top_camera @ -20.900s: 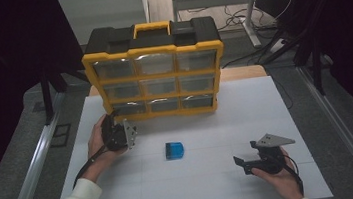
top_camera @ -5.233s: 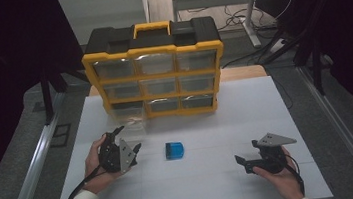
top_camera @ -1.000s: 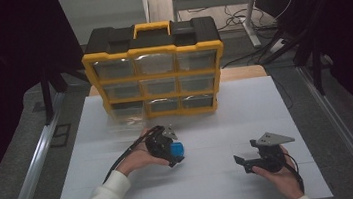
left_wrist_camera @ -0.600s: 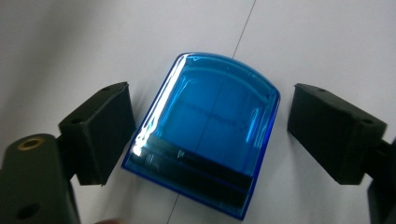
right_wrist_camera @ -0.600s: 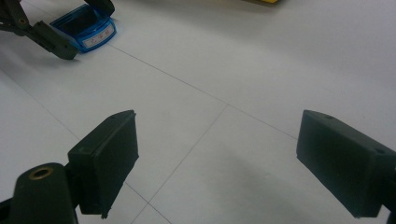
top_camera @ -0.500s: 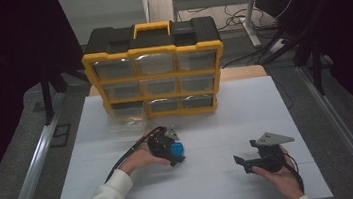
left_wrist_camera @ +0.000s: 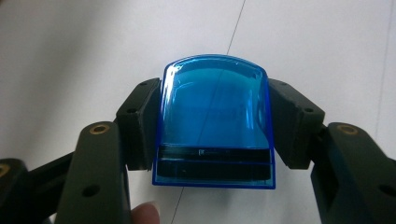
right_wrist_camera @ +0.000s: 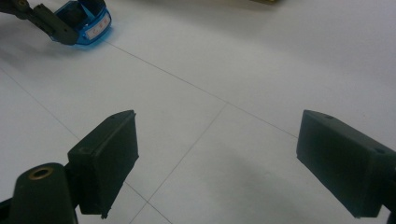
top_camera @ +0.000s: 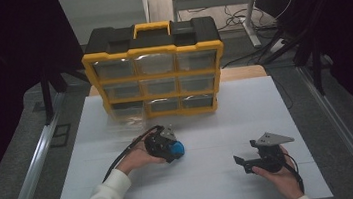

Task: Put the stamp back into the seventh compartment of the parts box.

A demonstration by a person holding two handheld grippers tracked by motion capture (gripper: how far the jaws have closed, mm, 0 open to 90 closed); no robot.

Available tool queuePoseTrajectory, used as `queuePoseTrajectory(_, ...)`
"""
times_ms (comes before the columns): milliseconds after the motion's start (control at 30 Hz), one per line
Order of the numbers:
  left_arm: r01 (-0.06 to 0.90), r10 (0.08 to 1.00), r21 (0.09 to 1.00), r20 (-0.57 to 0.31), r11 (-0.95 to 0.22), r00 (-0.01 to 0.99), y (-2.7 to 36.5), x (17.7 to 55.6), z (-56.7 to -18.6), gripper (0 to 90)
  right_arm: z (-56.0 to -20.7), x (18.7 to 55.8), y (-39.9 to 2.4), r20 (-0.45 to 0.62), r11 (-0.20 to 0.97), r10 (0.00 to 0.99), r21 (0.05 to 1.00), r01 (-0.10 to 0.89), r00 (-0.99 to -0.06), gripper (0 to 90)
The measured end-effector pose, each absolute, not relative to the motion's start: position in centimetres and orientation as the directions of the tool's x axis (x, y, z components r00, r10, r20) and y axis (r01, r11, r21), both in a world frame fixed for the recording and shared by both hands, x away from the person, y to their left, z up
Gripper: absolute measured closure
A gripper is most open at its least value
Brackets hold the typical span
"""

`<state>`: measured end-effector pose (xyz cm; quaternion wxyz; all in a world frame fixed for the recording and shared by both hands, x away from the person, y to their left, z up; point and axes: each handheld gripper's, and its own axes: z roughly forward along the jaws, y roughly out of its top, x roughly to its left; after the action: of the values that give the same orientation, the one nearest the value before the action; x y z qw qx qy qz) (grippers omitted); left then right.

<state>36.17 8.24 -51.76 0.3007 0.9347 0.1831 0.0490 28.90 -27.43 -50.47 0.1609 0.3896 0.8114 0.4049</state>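
A small blue see-through bin (left_wrist_camera: 215, 121) lies on the white board (top_camera: 217, 125), near its middle. My left gripper (left_wrist_camera: 215, 128) has one black jaw on each side of it. The jaws have just been closing, and their pads (left_wrist_camera: 140, 123) now press on the bin's side walls. From above, the left gripper (top_camera: 175, 149) covers most of the blue bin (top_camera: 179, 149). My right gripper (top_camera: 242, 162) rests at the right front of the board. In its own view the right gripper (right_wrist_camera: 217, 168) stands open over bare board, with the blue bin (right_wrist_camera: 93, 21) far off.
A yellow and black drawer organizer (top_camera: 154, 77) stands at the back of the board, with clear drawers in three rows. A clear drawer (top_camera: 129, 117) sticks out at its lower left. Metal rails (top_camera: 36, 166) run along both sides of the table.
Since the older frames my left hand has moved right, from the board's left side to the blue bin. Over the last second neither hand has shifted.
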Motion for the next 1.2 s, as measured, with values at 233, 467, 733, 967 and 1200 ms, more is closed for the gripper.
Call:
queuePoseTrajectory(233, 0.307, 0.375, 0.601, -0.014, -0.738, 0.927, 8.5, 36.1, -51.3, 41.3, -50.5, 28.9, -27.4, 0.054, 0.368, 0.763, 0.783, 0.502, -0.644, 13.0)
queuePoseTrajectory(467, 0.300, 0.384, 0.611, 0.008, -0.733, 0.923, 8.8, 35.7, -50.5, 41.3, -50.5, 28.9, -27.5, 0.054, 0.368, 0.764, 0.783, 0.501, -0.643, 13.1)
queuePoseTrajectory(733, 0.301, 0.399, 0.625, 0.018, -0.720, 0.917, 9.0, 35.4, -49.9, 41.3, -50.4, 28.9, -27.4, 0.051, 0.368, 0.765, 0.784, 0.500, -0.642, 13.0)
queuePoseTrajectory(967, 0.298, 0.404, 0.642, 0.020, -0.707, 0.915, 9.4, 35.2, -49.4, 41.3, -50.5, 28.9, -27.4, 0.053, 0.368, 0.764, 0.784, 0.501, -0.643, 13.1)
queuePoseTrajectory(1200, 0.293, 0.407, 0.655, 0.024, -0.697, 0.913, 9.8, 35.0, -48.8, 41.3, -50.4, 28.9, -27.5, 0.052, 0.365, 0.765, 0.785, 0.500, -0.642, 13.1)
